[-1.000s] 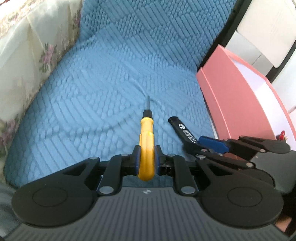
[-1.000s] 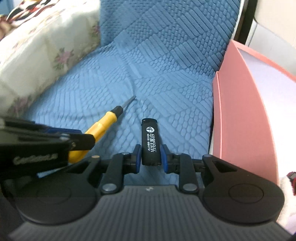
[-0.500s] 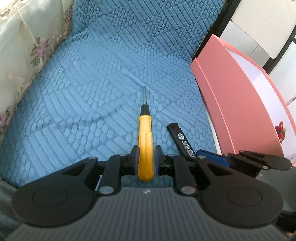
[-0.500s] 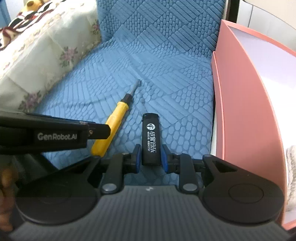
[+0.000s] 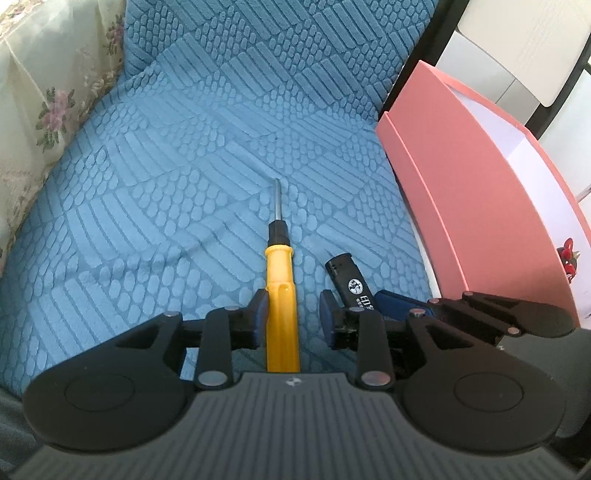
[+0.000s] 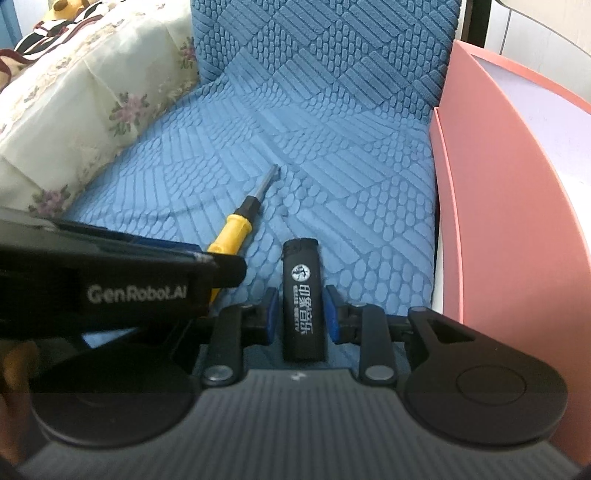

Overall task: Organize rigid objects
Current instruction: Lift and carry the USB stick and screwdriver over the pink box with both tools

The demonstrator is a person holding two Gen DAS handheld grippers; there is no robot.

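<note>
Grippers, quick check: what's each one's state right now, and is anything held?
Left gripper: opening, screwdriver between the jaws, released.
Right gripper: opening, black lighter between the jaws, gaps visible.

Home setting, likely living room or bedroom. Seat covered in blue textured upholstery [image 5: 207, 155], backrest rising behind. Cream floral-printed cushion or bedding [image 6: 92, 96] laid alongside seat at left. Soft toy [image 6: 61, 4] and striped fabric [image 6: 55, 29] glimpsed at top left corner. Pink storage box [image 5: 476, 206] with white interior stood against seat at right. White panelled wall or door [image 5: 517, 48] seen beyond box.
</note>
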